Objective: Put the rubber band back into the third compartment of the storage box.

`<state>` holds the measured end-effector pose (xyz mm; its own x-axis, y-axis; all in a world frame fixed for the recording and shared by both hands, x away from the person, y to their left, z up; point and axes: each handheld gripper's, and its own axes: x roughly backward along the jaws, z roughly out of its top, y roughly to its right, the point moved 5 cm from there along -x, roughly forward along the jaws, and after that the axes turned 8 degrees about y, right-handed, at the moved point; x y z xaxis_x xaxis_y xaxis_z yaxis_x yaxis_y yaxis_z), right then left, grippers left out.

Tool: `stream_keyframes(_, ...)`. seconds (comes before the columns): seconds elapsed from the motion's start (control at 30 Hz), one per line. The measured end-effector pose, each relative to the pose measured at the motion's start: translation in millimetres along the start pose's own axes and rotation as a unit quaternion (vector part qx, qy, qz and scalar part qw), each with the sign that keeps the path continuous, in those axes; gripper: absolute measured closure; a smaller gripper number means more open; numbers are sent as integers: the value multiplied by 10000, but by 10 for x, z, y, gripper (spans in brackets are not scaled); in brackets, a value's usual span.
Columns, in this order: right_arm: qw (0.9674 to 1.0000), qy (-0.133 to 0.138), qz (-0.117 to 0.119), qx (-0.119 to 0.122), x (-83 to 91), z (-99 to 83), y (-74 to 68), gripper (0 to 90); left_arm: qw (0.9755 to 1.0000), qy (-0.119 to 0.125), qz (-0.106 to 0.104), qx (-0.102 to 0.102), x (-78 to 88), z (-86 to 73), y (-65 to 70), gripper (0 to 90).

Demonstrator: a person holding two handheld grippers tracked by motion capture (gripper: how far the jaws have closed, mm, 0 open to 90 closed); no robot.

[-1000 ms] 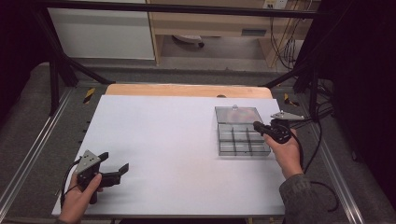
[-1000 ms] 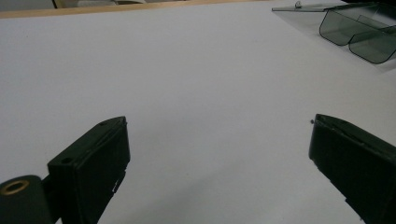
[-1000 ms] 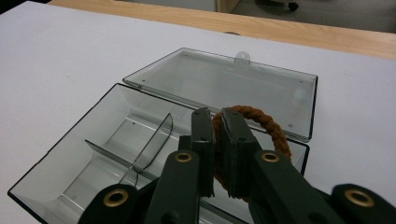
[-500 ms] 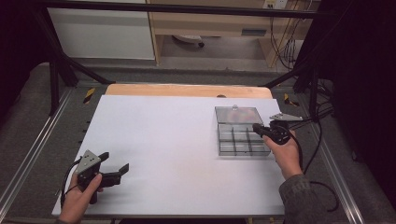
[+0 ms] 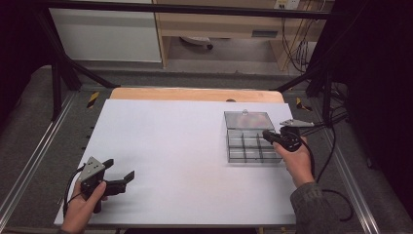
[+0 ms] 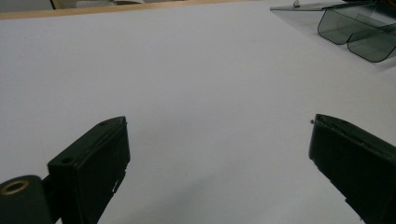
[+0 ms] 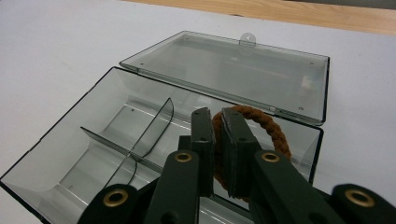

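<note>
A person is sitting at a bench (image 5: 185, 146) covered by a white sheet, holding a gripper in each hand. The right gripper (image 7: 215, 140) is hanging over the right side of a clear box (image 5: 253, 145) that is sitting near the bench's right edge, and its jaws are pressing together on a brown braided ring (image 7: 261, 123), which is standing upright between them above the box's right-hand compartments; whether the ring is touching the box floor cannot be told. In the high view the right gripper (image 5: 272, 138) is reaching over the box's right wall, with the right hand (image 5: 294, 161) behind it near the bench's right edge. The box's lid (image 7: 233, 72) is lying open and flat on the far side of the box, toward the wooden strip along the bench's far edge, with a small tab at its outer rim. Thin dividers are splitting the box into compartments. The left gripper (image 5: 117, 174) is resting near the bench's front left corner, well apart from the box, held by the left hand (image 5: 85, 207); its jaws are standing spread wide over bare white sheet, holding nothing.
</note>
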<state>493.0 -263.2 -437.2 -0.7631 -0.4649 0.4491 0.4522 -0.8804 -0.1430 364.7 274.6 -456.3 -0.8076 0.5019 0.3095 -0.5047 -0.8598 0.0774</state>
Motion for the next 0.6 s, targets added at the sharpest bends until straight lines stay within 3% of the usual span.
stream_keyframes(0.6,9999,-88,43,-71,-52,-56,-14,841,10000,-4,-7,-7,-2,-1,3,50)
